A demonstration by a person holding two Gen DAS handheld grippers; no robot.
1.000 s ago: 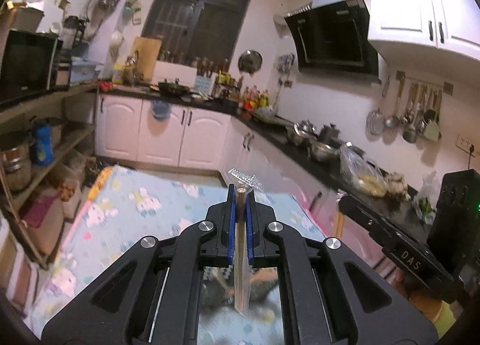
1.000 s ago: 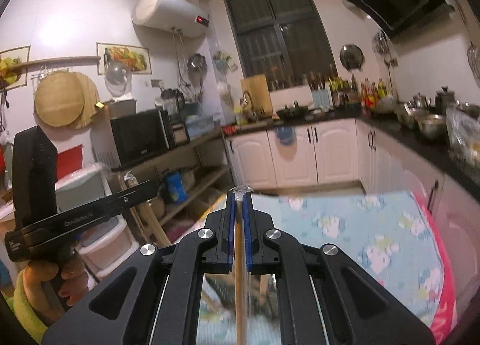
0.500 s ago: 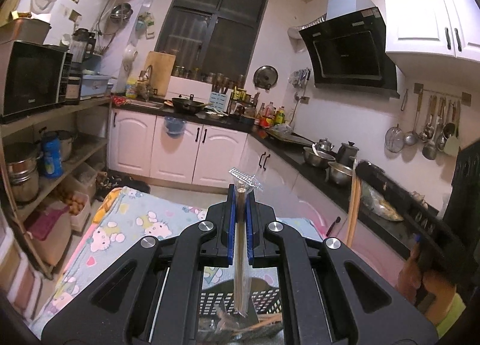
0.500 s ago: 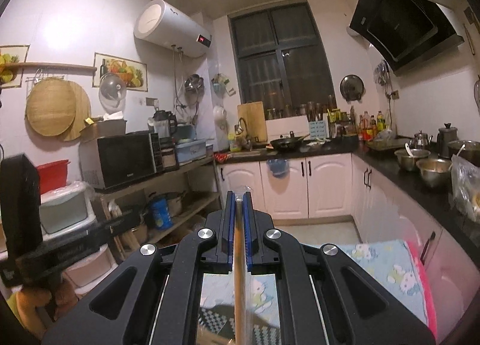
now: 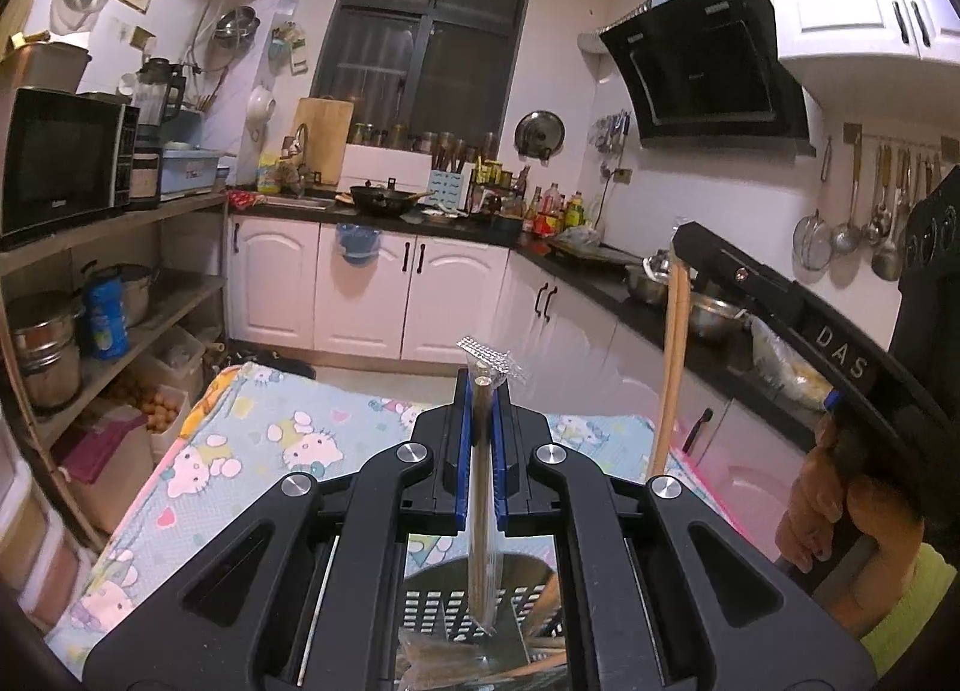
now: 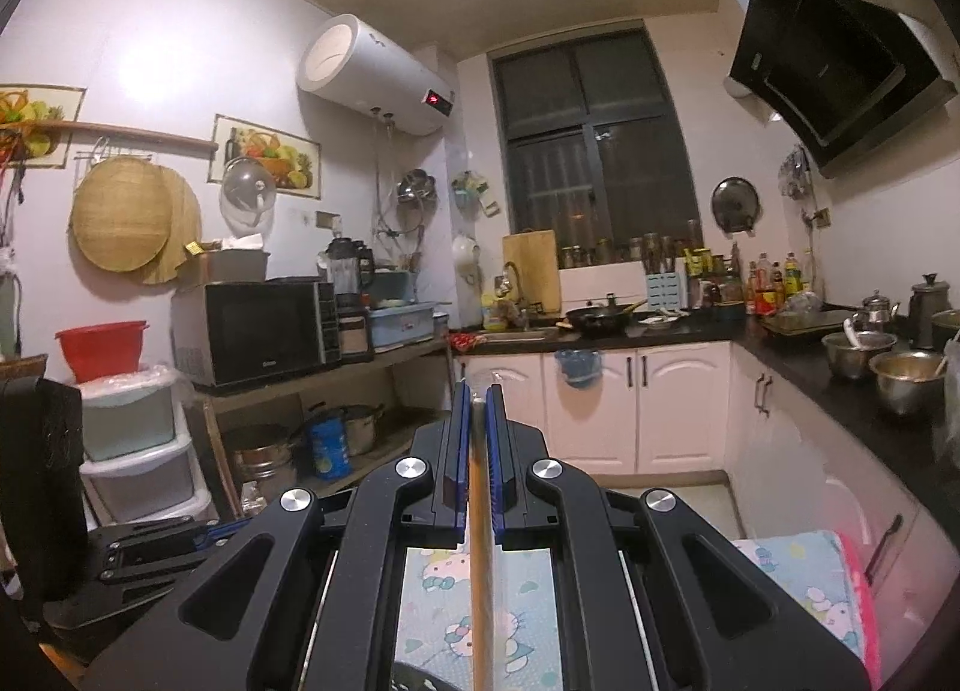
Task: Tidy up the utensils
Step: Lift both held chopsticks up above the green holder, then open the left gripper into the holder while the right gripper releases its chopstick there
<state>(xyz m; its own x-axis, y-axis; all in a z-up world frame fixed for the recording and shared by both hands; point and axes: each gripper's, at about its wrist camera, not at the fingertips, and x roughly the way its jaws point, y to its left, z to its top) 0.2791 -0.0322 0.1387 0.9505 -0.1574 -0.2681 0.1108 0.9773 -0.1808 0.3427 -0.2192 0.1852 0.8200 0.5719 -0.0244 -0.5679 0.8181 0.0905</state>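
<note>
Wrapped chopsticks [image 5: 482, 487] stand upright, pinched in our left gripper [image 5: 482, 391] directly above the slotted basket [image 5: 456, 607]. Our right gripper [image 6: 478, 409] pinches bare chopsticks [image 6: 478, 571], likewise upright.

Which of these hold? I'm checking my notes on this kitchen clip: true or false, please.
1. The left gripper clamps chopsticks in a clear wrapper. True.
2. The right gripper is open and empty. False: it is shut on a bare wooden chopstick.
3. A perforated basket shows below the left gripper. True.
4. The tablecloth is plain white. False: it is light blue with cartoon cats.
</note>
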